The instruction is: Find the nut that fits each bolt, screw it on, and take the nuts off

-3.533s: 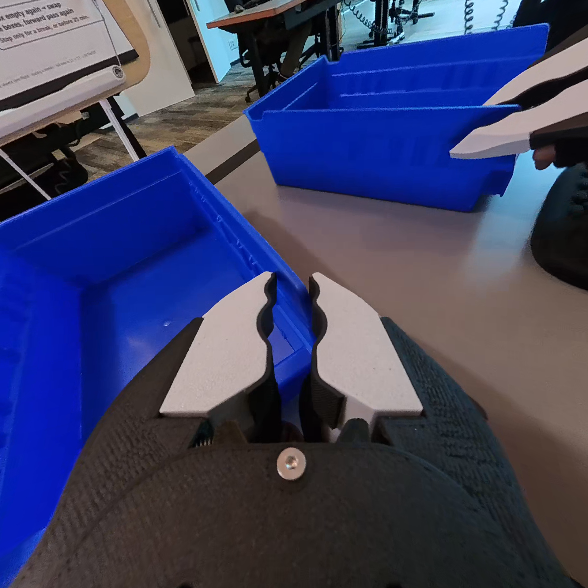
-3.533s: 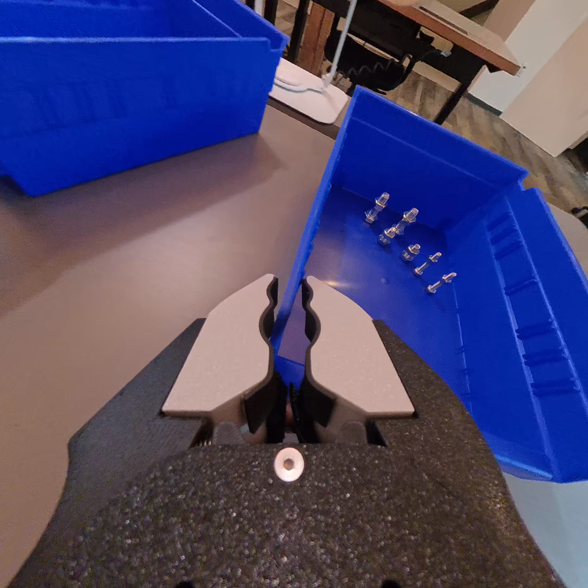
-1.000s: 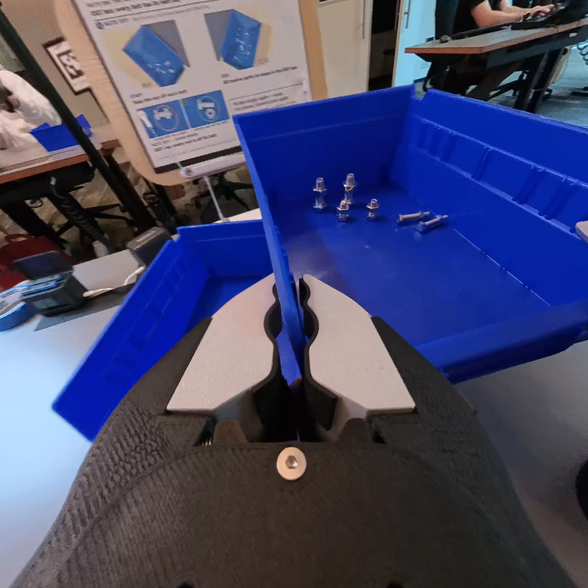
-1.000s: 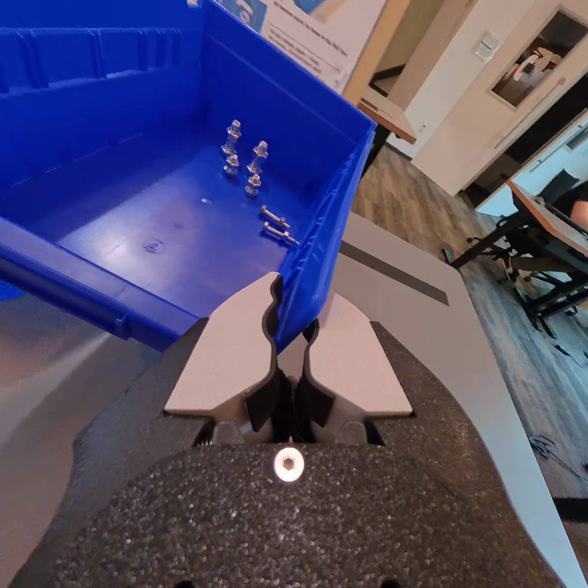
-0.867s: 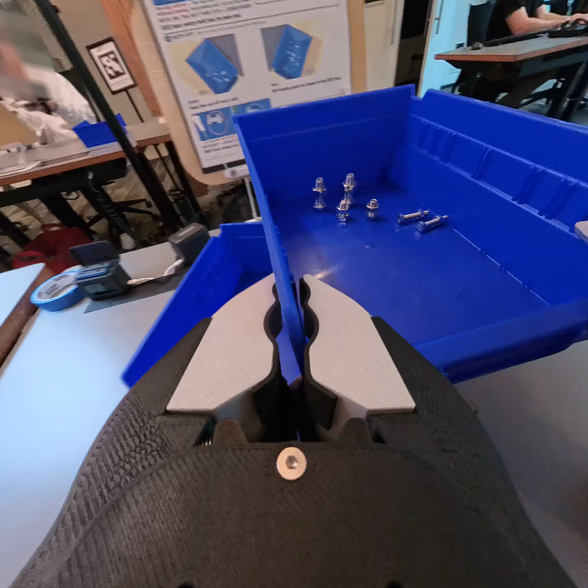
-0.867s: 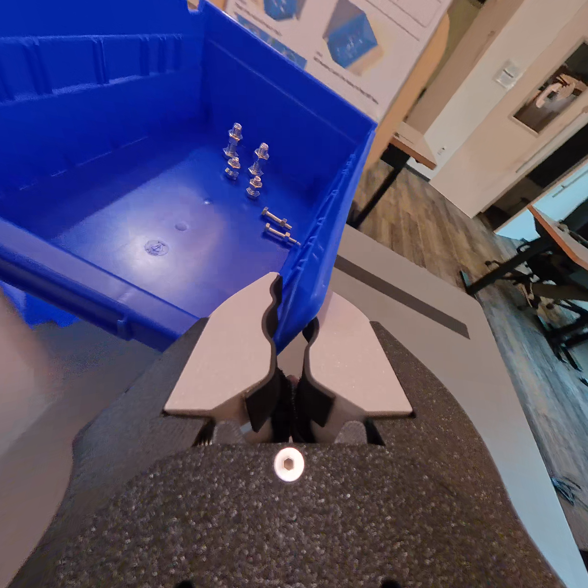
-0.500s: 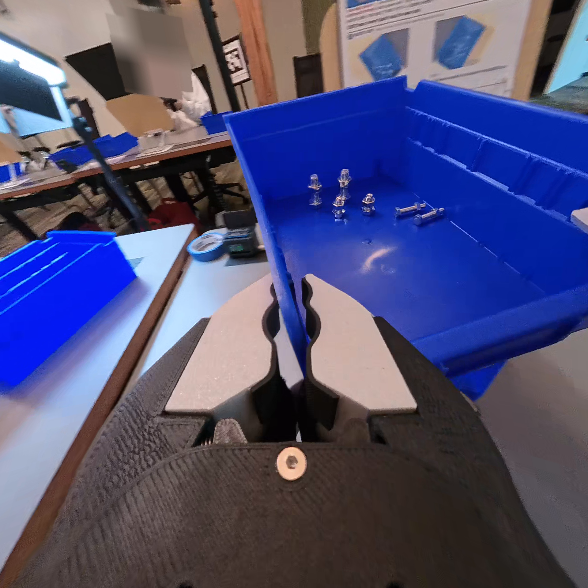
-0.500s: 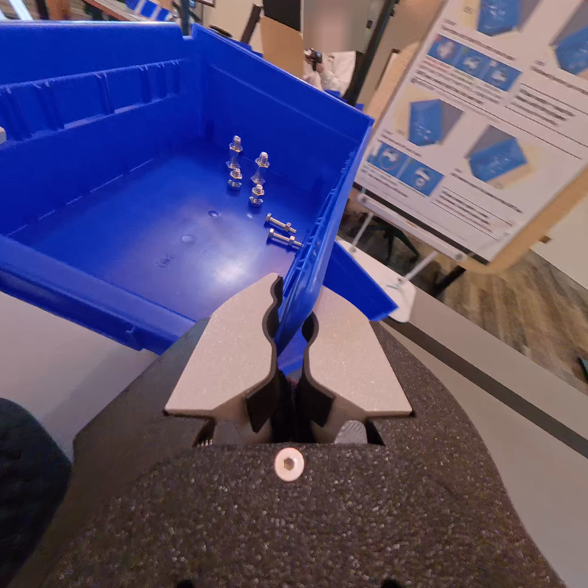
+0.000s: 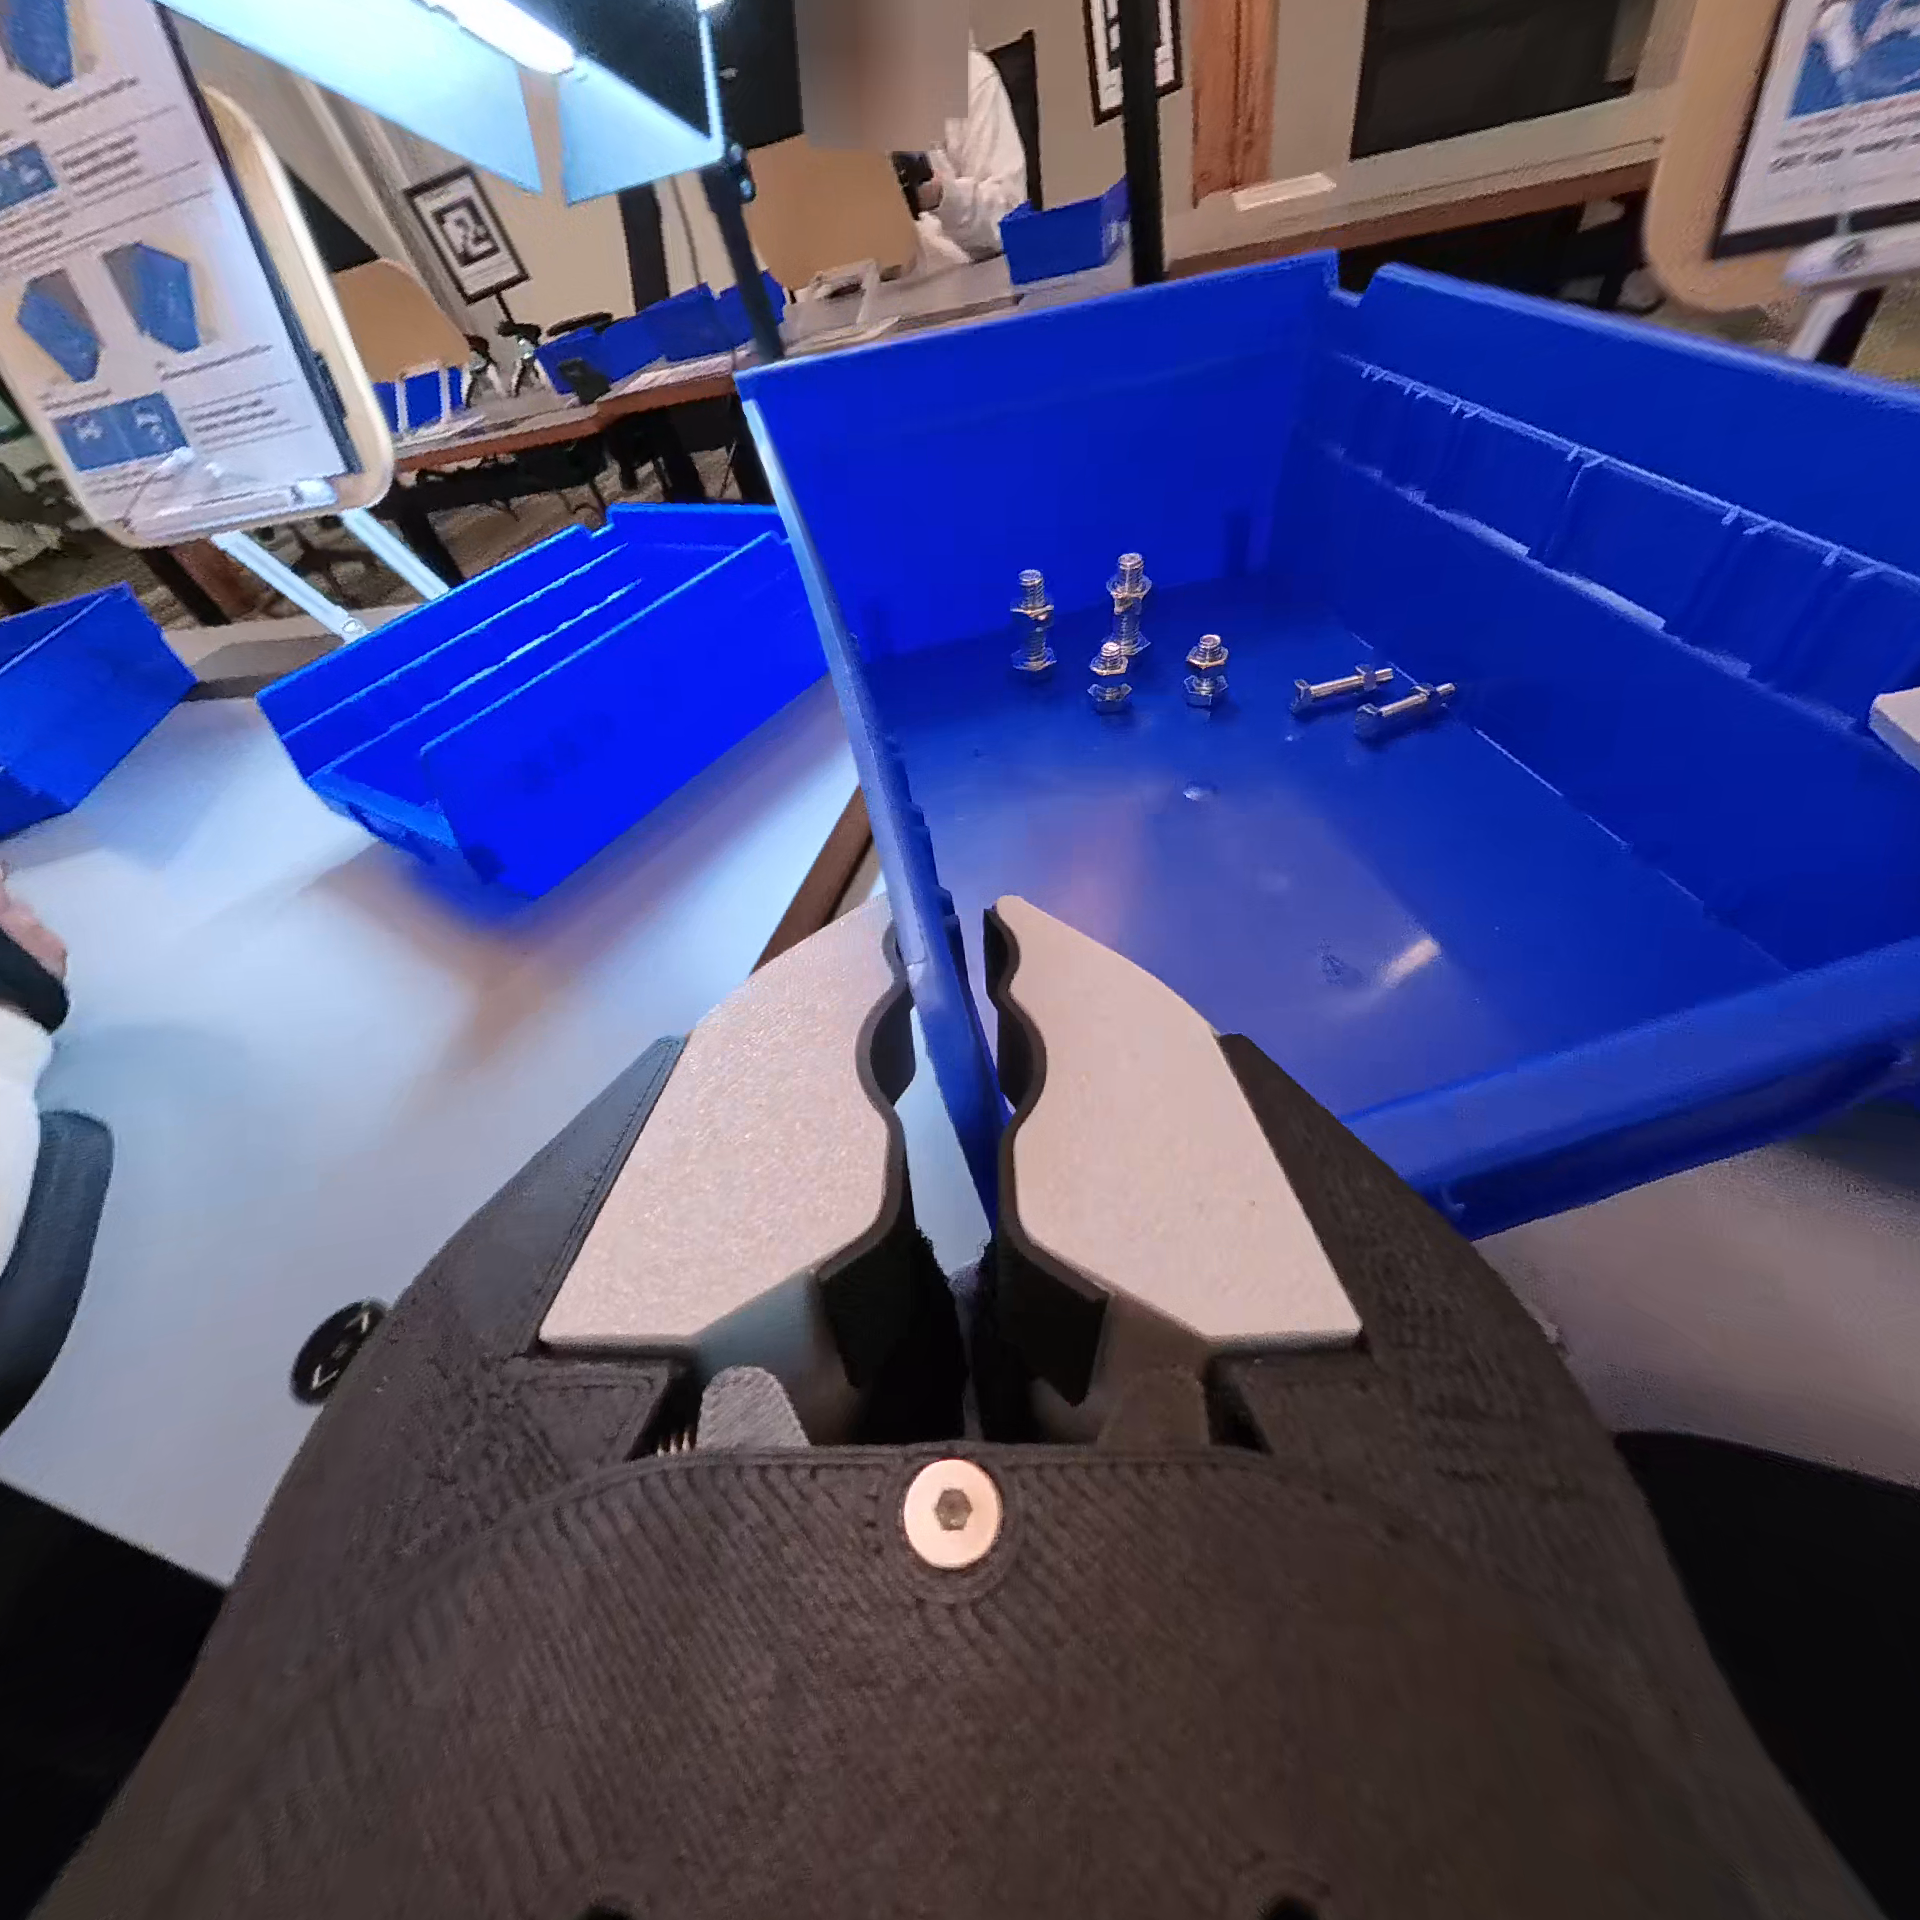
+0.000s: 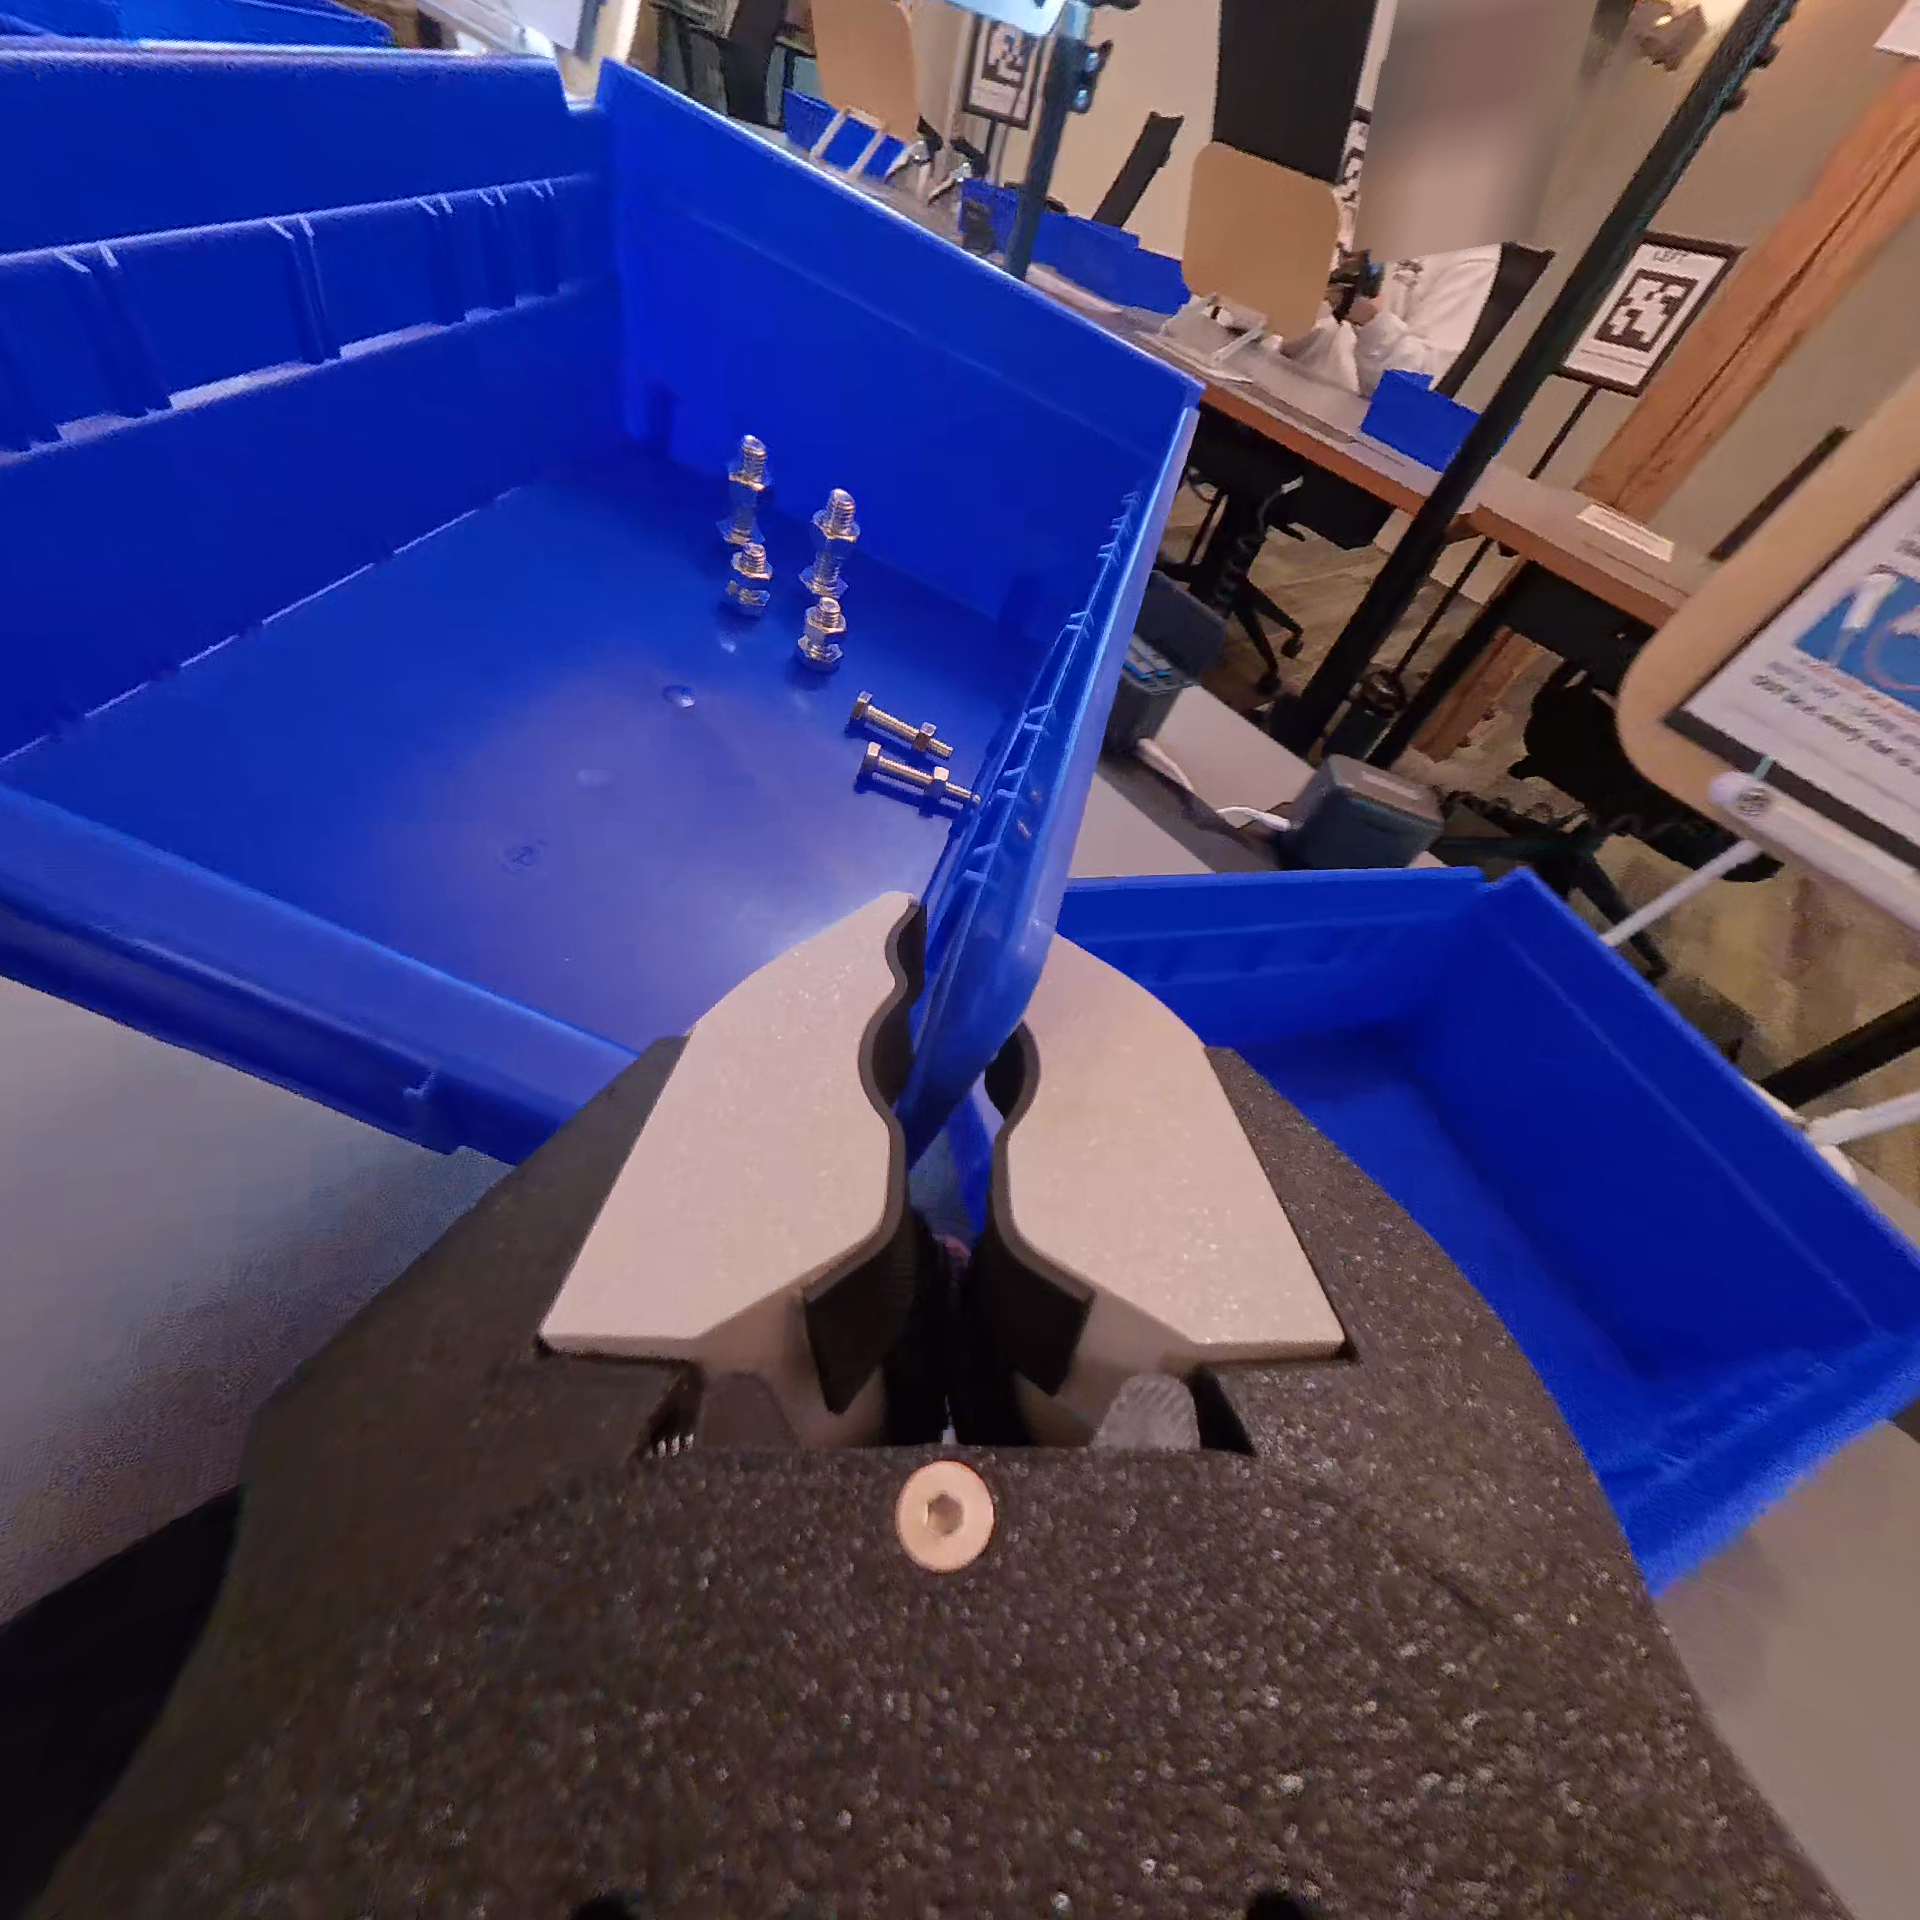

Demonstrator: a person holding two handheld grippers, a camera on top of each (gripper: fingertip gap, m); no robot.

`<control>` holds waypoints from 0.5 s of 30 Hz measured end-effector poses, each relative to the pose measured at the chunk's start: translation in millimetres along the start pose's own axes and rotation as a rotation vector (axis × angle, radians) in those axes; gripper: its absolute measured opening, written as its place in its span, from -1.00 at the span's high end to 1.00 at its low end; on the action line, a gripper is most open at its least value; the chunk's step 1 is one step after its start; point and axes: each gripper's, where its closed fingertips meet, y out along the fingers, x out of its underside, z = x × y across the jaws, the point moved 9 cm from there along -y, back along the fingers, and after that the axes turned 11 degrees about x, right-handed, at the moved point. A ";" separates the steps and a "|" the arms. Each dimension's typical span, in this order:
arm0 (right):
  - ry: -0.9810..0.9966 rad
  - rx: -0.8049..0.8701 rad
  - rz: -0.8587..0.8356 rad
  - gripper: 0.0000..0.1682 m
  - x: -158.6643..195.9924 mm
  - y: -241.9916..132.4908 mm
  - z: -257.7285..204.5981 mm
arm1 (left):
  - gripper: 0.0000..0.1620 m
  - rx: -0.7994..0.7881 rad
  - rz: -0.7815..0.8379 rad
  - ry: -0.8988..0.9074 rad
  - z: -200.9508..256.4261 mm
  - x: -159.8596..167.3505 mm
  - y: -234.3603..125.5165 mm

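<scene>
We see an empty blue bin (image 10: 1538,1122) at four o'clock, stacked blue bins (image 9: 540,665) at ten, an instruction poster (image 9: 156,281) upper left, a grey table (image 9: 260,1039)

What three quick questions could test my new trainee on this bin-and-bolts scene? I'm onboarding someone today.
1. True or false: both grippers clamp walls of the same blue bin.
2. How many bolts stand upright in it? A) two B) four C) six
3. Fill in: the two lying bolts rest nearest the ___ gripper's wall.

Key: 1 true: left gripper and right gripper each pinch a side wall. 2 B. 3 right.
</scene>
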 end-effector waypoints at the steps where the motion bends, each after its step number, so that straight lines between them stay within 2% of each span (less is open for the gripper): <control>1: 0.001 -0.010 -0.002 0.88 3.0 2.4 -6.9 | 0.88 -0.009 -0.007 -0.003 -4.2 5.7 -1.2; 7: -0.011 -0.041 -0.014 0.88 25.2 9.9 -38.7 | 0.90 -0.036 -0.021 -0.037 -19.9 43.5 -3.5; 15: -0.071 -0.030 -0.036 0.87 50.6 10.2 -53.9 | 0.90 -0.006 -0.024 -0.069 -21.6 80.1 4.2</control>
